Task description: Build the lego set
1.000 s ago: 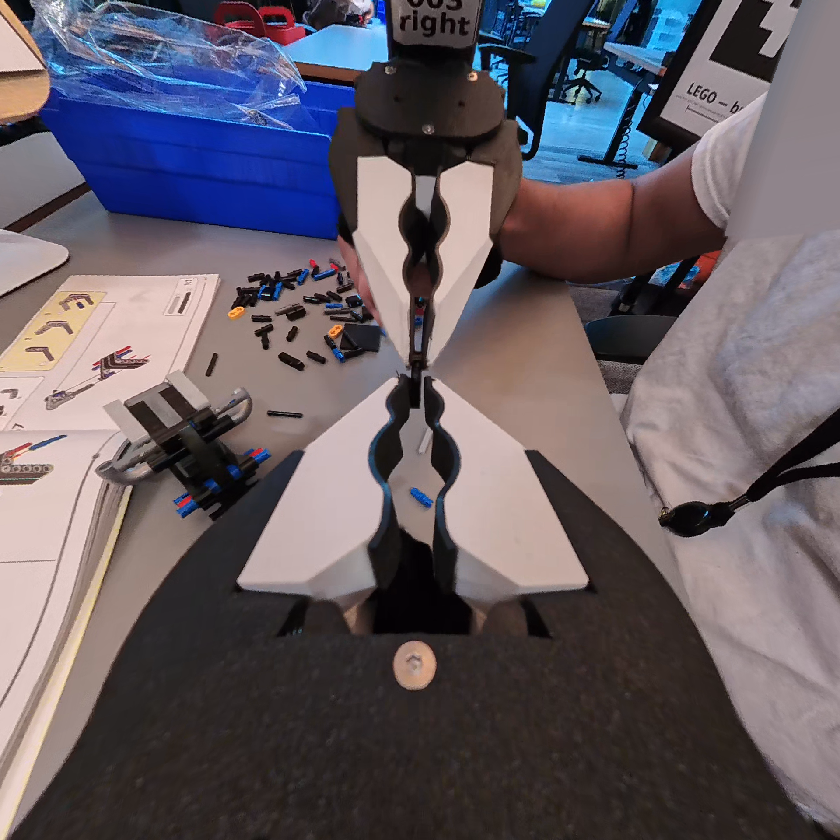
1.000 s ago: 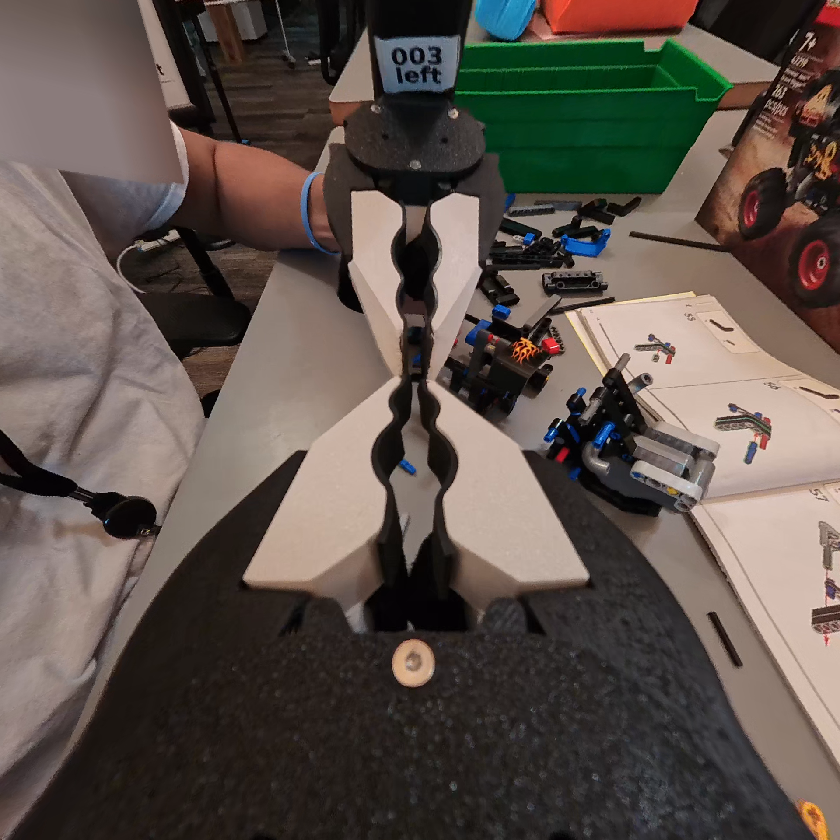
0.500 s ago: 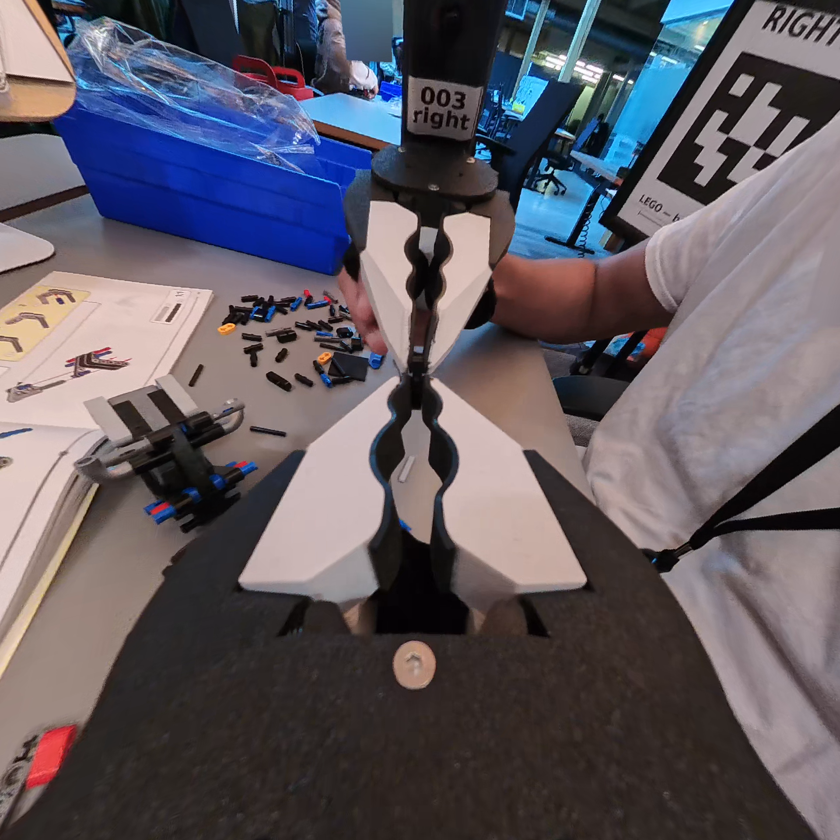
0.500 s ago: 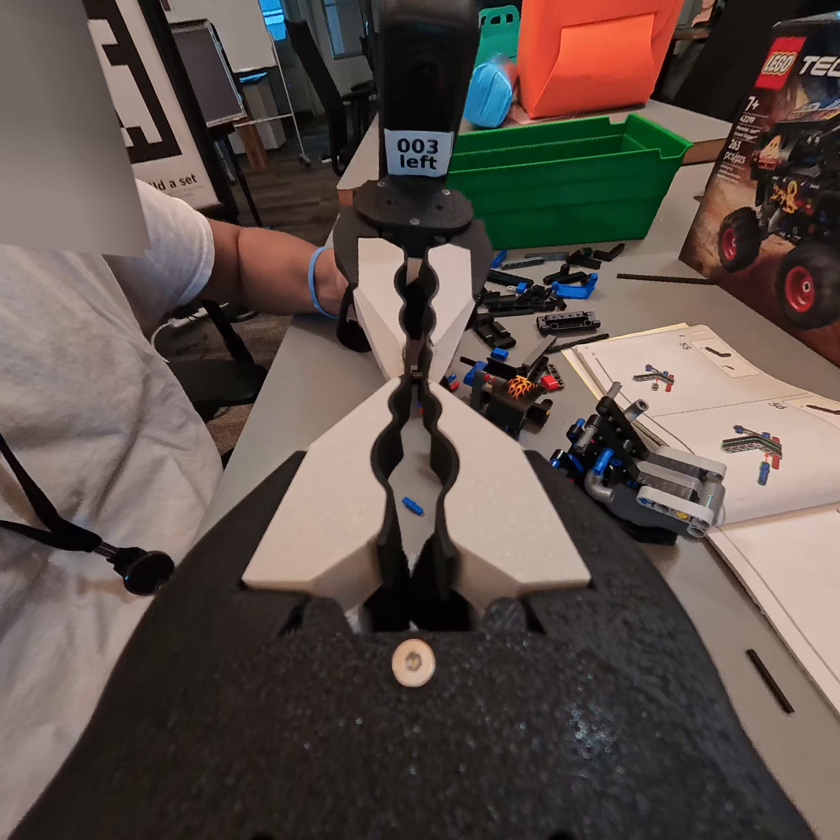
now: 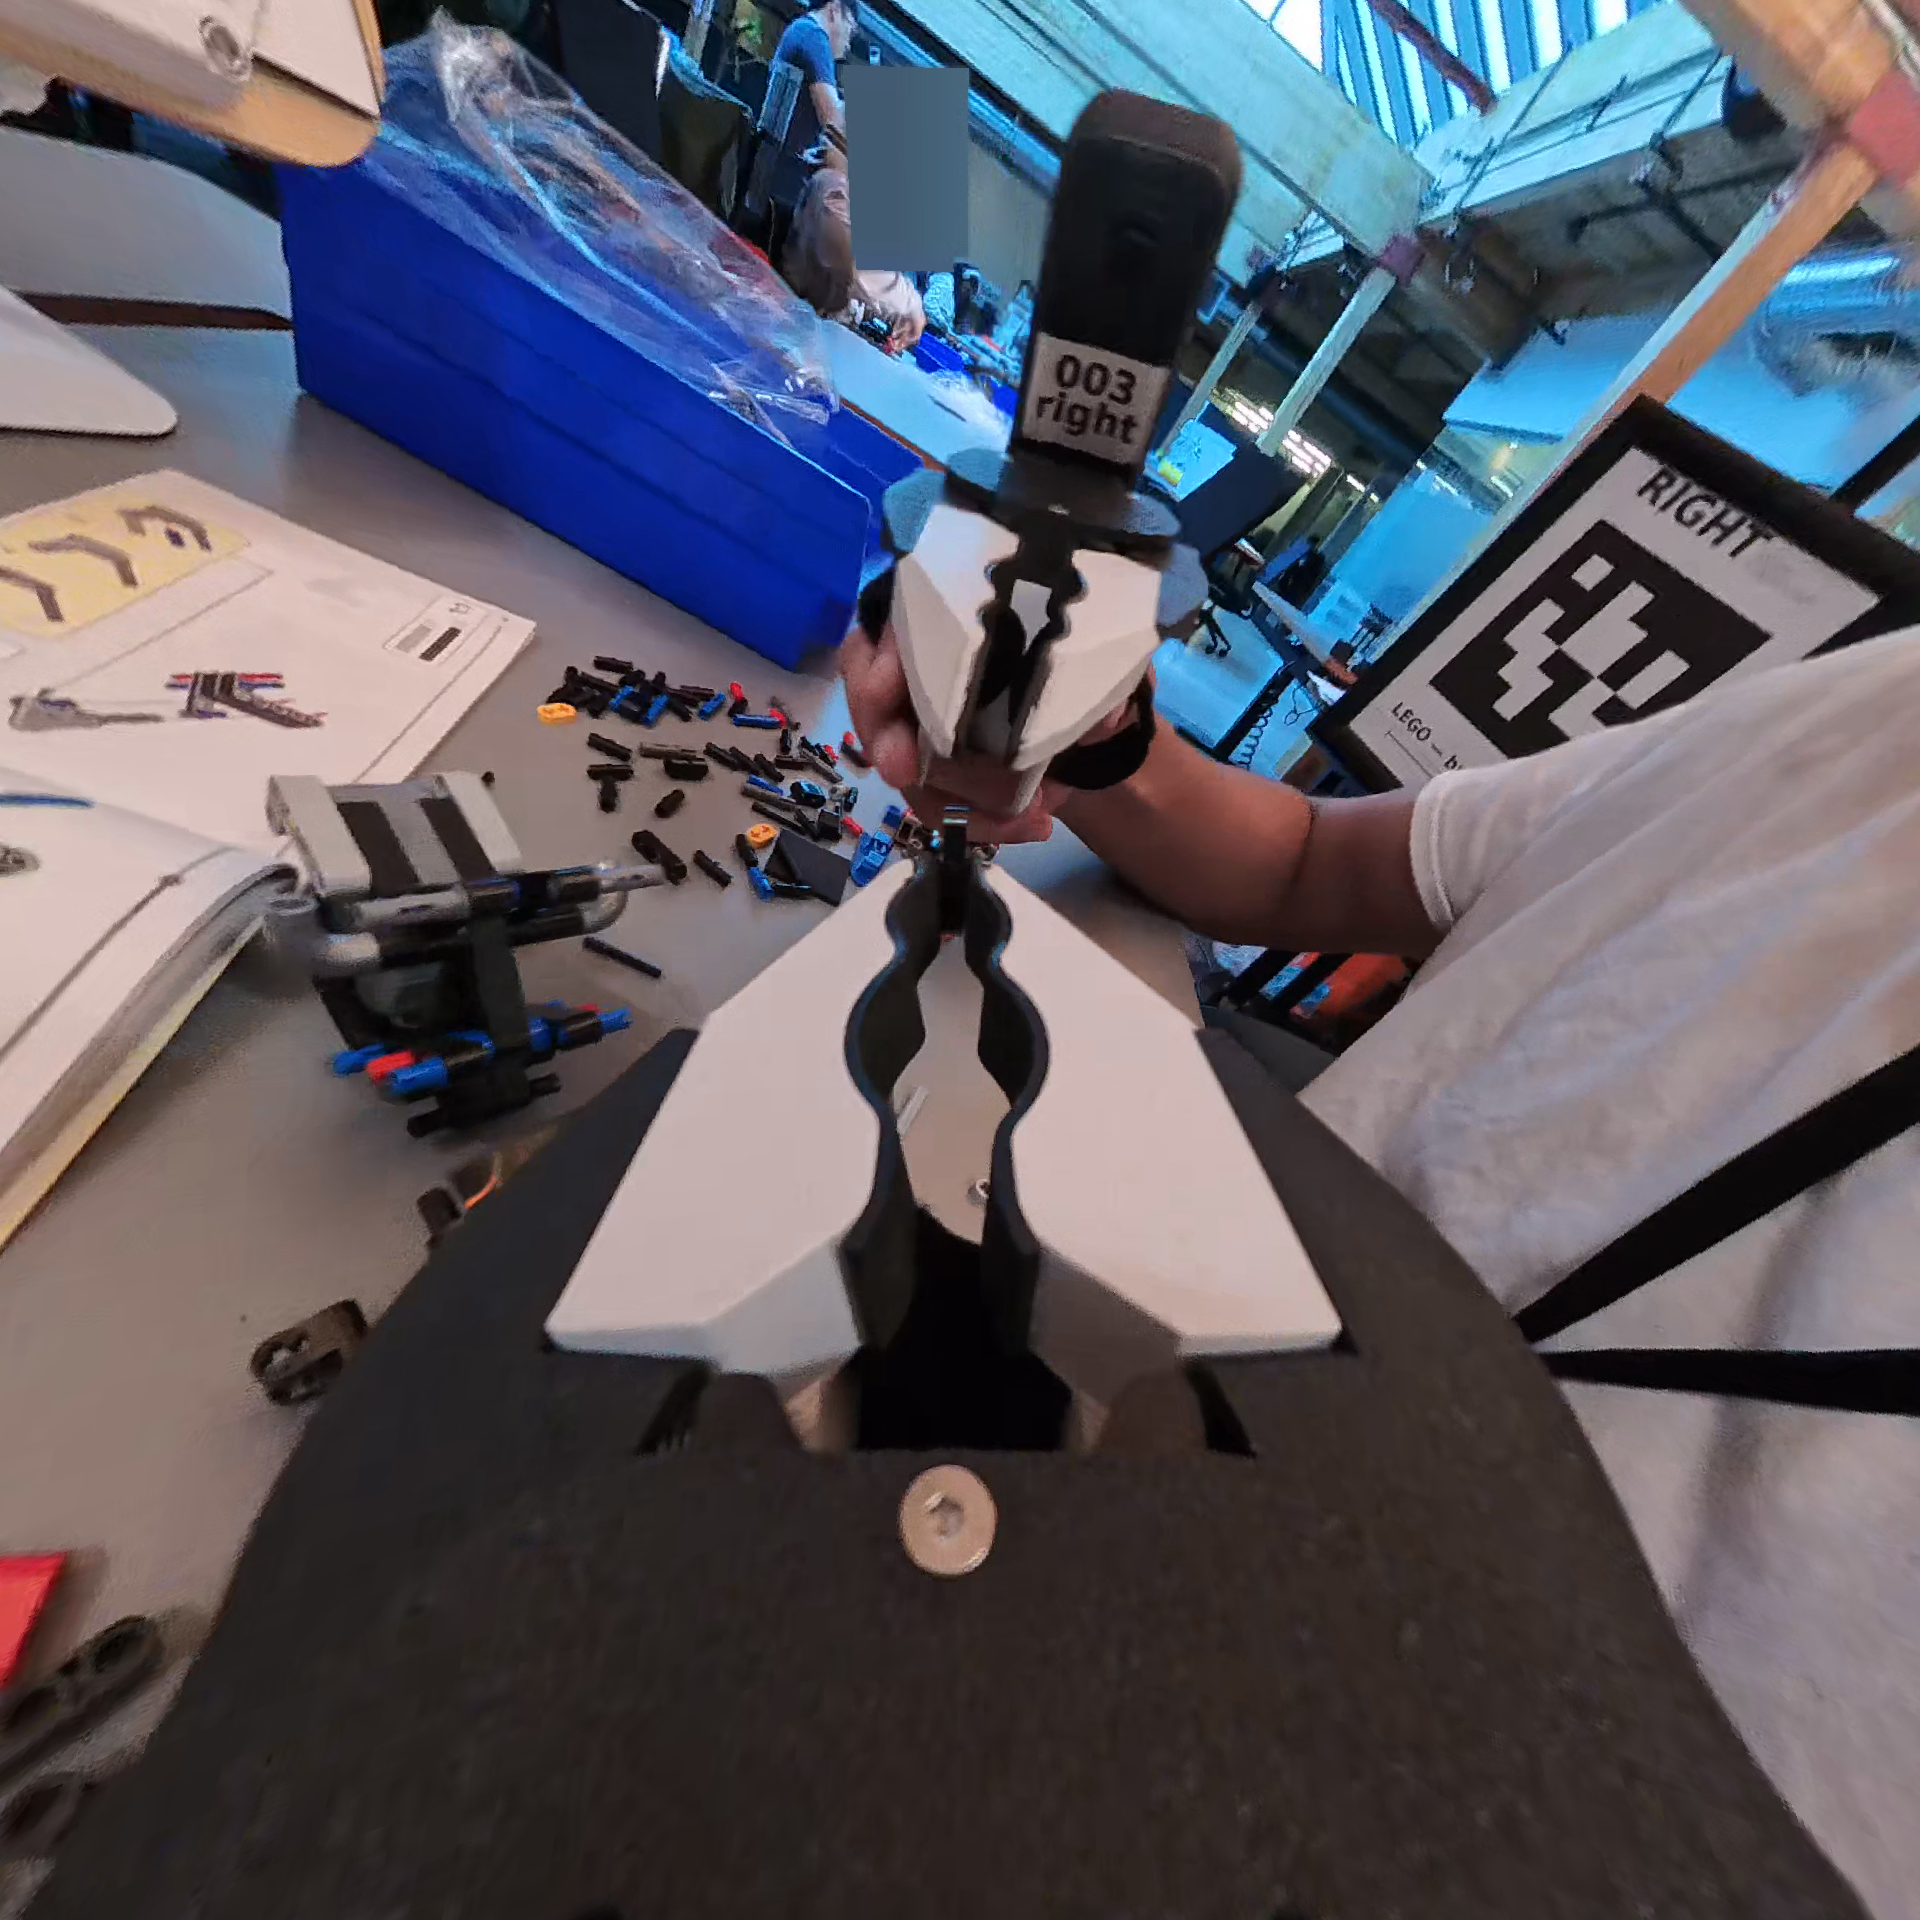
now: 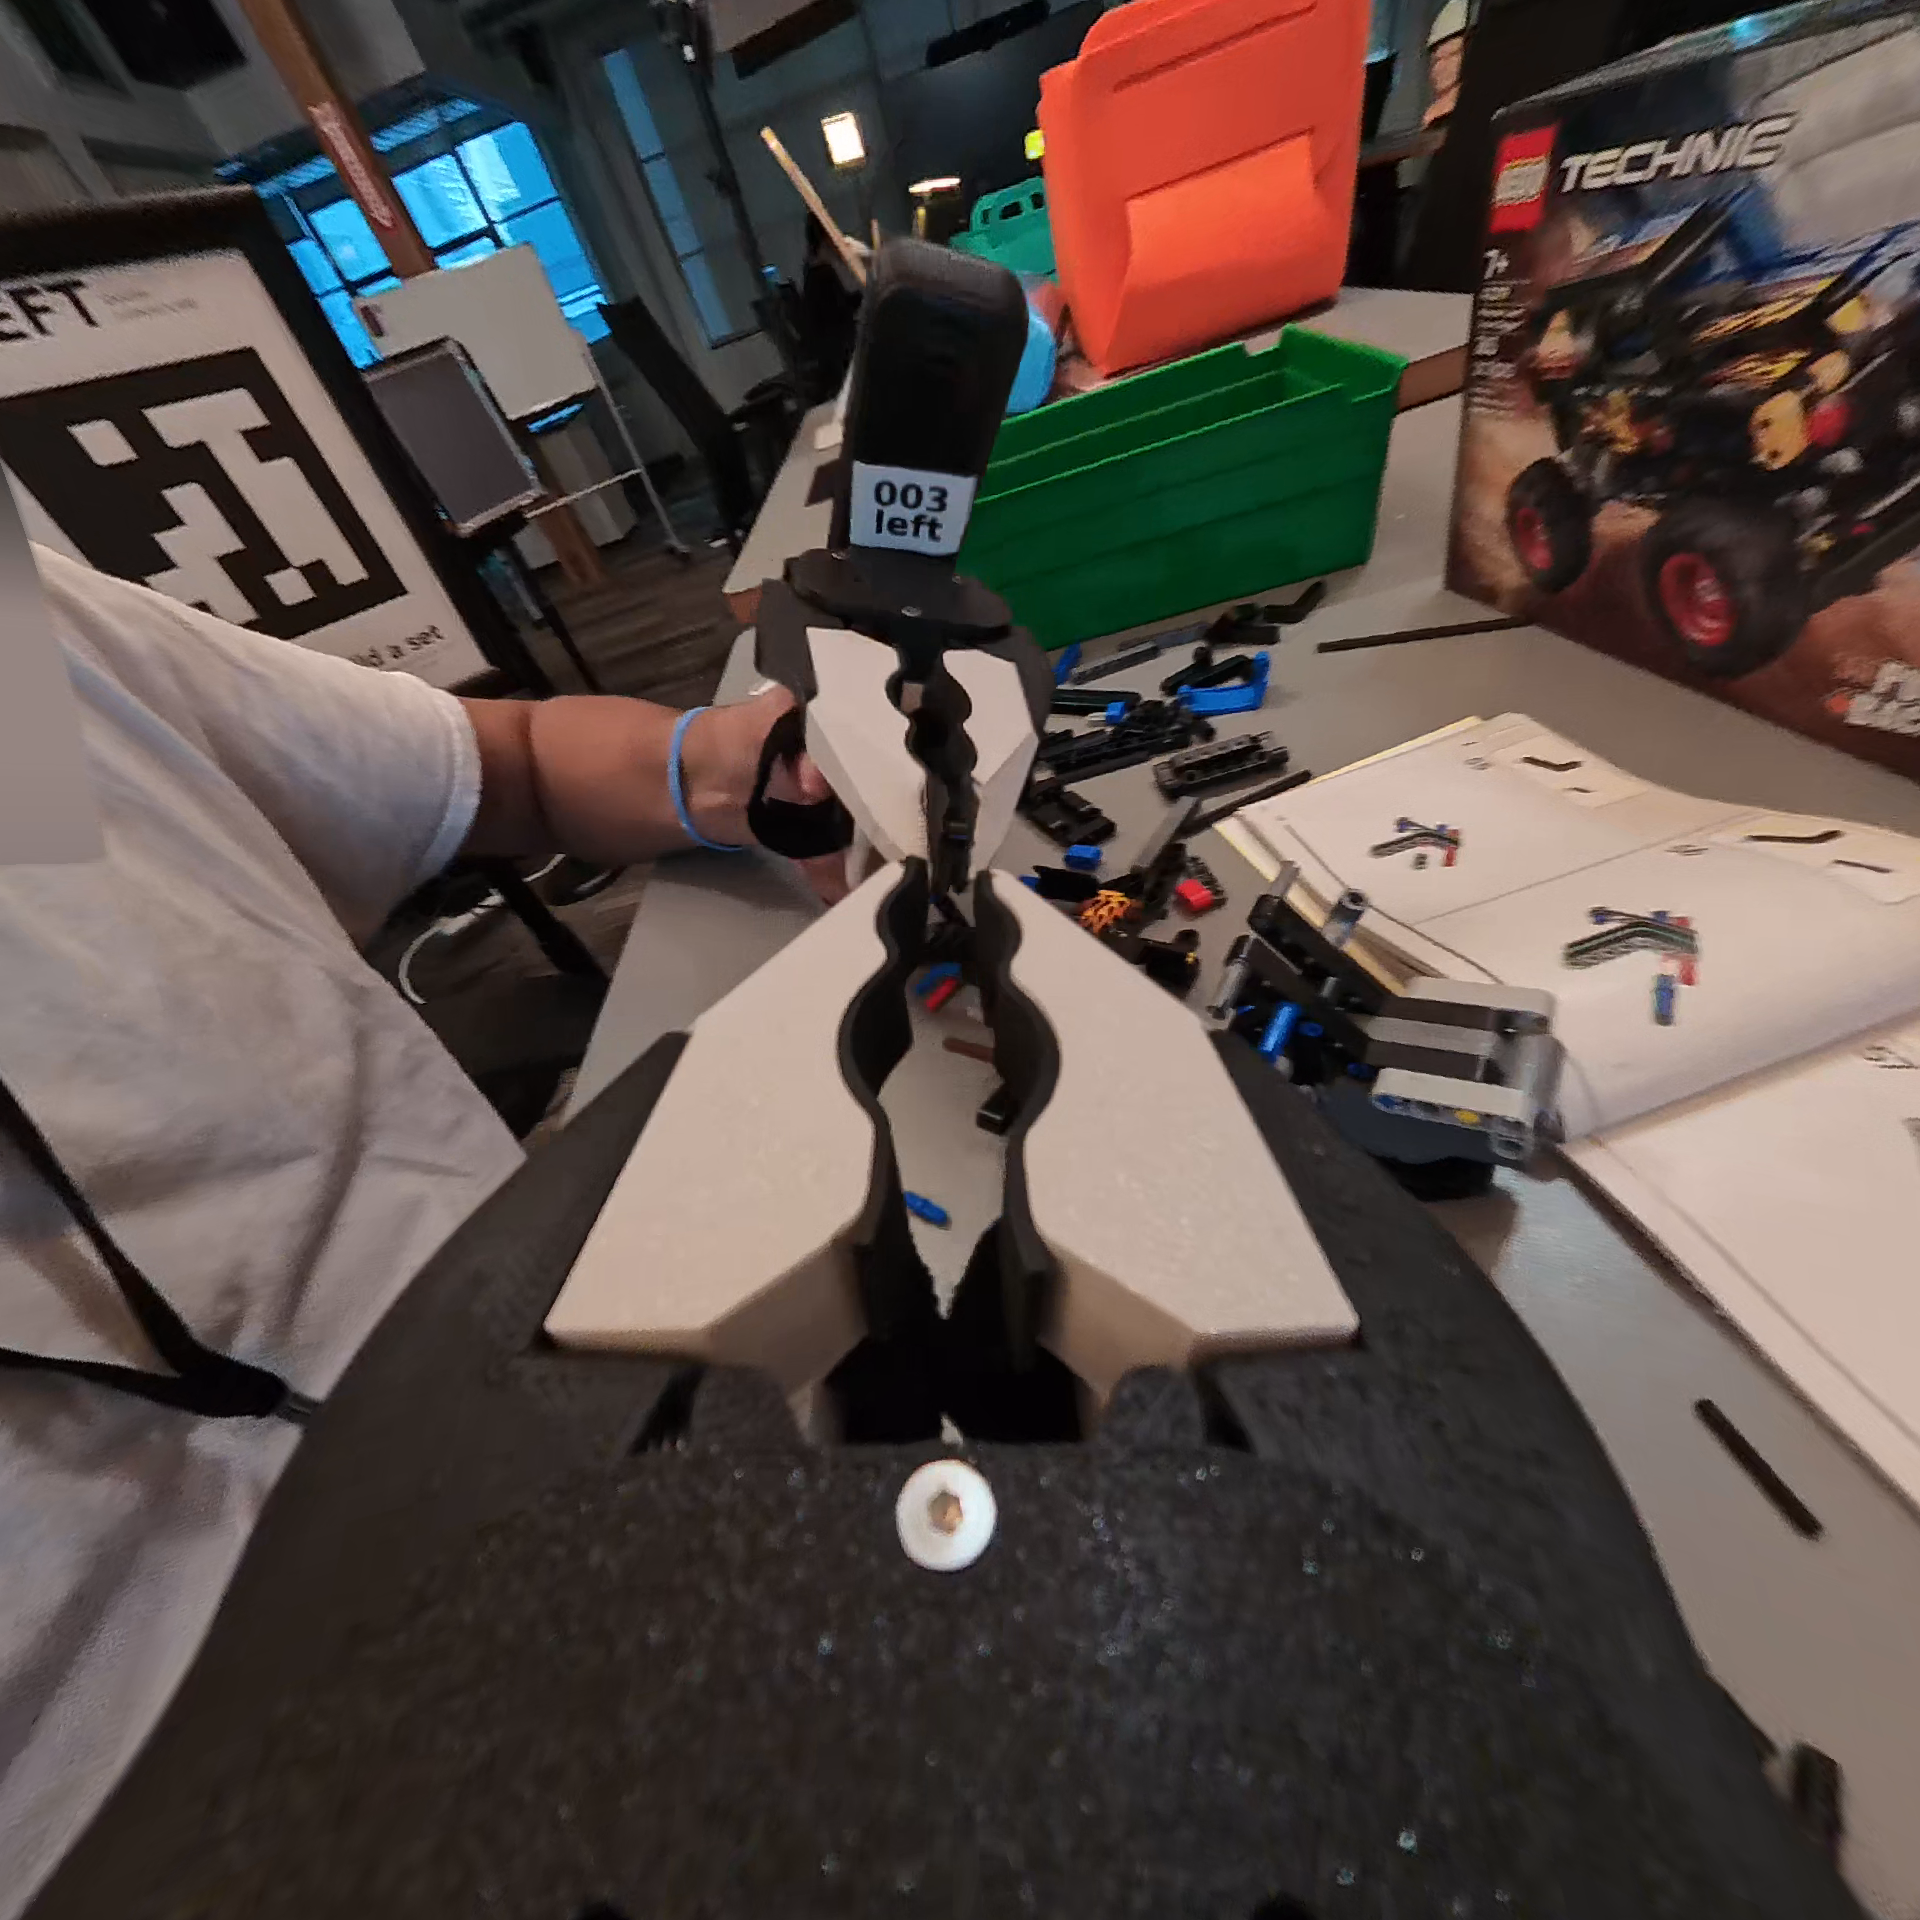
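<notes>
We held the left gripper (image 5: pixel 951 883) and right gripper (image 6: pixel 948 883) tip to tip above the grey table (image 5: pixel 208 1195). Each had its jaws pinched on a small dark piece (image 5: pixel 952 852), though we could not tell whether it was one part or two. The half-built model (image 5: pixel 447 935) sat at nine o'clock of the left gripper, touching the open manual (image 5: pixel 239 644). Loose pins (image 5: pixel 707 748) lay scattered at eleven o'clock, near the blue bin (image 5: pixel 561 416). That bin held crumpled clear plastic (image 5: pixel 623 218); anything beneath it was hidden. In the right wrist view, the green bin (image 6: pixel 1174 499) stood at one o'clock, its contents out of sight, with black and blue parts (image 6: pixel 1153 717) on the table before it. The set's box (image 6: pixel 1694 395) stood at two o'clock.
</notes>
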Demonstrator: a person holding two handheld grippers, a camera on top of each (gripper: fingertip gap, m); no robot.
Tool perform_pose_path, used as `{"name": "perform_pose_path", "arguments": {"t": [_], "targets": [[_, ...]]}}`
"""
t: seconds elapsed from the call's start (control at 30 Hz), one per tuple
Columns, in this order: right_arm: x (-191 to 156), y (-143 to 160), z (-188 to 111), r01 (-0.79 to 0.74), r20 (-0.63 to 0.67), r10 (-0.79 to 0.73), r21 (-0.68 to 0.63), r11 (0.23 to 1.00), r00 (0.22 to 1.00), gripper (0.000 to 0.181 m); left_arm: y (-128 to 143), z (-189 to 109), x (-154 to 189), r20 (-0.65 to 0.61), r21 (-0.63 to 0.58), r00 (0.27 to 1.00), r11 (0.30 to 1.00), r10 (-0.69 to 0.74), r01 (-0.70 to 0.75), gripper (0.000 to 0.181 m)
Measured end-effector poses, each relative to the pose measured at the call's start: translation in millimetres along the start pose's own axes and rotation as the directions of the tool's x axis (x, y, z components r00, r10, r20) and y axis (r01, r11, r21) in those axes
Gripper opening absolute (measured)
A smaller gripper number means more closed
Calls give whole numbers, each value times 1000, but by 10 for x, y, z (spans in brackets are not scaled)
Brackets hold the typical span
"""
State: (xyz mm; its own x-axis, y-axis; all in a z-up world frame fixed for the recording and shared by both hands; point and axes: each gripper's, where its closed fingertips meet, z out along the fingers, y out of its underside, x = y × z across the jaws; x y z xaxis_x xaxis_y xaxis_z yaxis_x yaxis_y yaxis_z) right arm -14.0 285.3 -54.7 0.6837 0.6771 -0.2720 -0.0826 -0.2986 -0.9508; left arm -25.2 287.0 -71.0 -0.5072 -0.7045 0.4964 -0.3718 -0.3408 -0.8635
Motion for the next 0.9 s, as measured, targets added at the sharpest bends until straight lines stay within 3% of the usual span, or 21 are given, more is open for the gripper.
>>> {"name": "perform_pose_path", "arguments": {"t": [0.07,0.13,0.2,0.23,0.33,0.5,0.67,0.9], "targets": [[71,12,-3,40,-66,-40,-13,999,997,7,1,-17,-65,37,-7,999,1000,8,-8,2],[283,57,-60,110,-217,-125,-77,991,968,6,-57,-83,-144,96,4,995,999,41,-41,2],[605,17,-257,202,-439,-240,-132,970,866,5,-187,-213,-228,155,41,986,996,69,-76,2],[801,-24,-424,219,-570,-269,-156,963,776,2,-258,-293,-281,191,62,978,993,83,-97,2],[1078,0,-696,221,-689,-336,-253,942,642,3,-392,-534,-526,342,76,930,983,132,-168,1],[1358,278,-830,76,-735,-307,-330,941,604,9,-412,-812,-917,514,36,842,977,162,-210,2],[1491,556,-852,-43,-726,-254,-364,931,639,13,-329,-821,-1050,530,13,837,985,140,-172,1],[1489,628,-781,-45,-688,-240,-369,928,685,14,-267,-792,-1091,537,-39,823,980,186,-196,2]]}}
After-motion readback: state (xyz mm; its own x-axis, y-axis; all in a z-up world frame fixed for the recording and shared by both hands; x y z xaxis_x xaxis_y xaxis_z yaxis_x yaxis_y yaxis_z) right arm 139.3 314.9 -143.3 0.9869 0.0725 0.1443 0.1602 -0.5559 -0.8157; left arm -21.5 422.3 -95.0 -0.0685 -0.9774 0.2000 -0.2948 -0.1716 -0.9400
